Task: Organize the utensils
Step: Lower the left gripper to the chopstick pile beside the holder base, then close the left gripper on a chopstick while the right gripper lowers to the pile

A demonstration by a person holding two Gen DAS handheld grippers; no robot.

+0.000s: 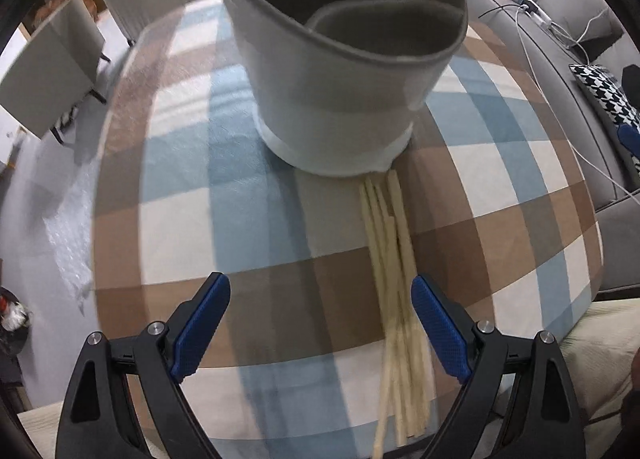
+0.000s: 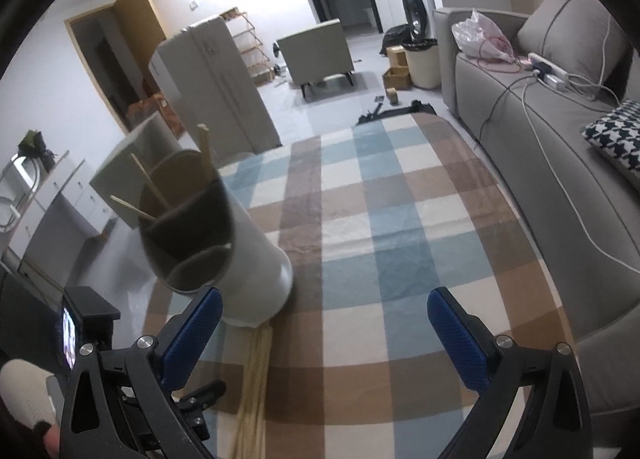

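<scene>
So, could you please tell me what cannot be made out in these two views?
- Chopsticks, left wrist view: near ends blurred and cut off by the bottom edge; count unclear.
- Holder: its top is cut off above, so the contents are unseen there.
- Right wrist view: the right claw hides some chopsticks.

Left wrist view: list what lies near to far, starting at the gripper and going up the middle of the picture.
left gripper, open → bundle of chopsticks lying on the checked cloth → grey utensil holder standing at their far ends.
</scene>
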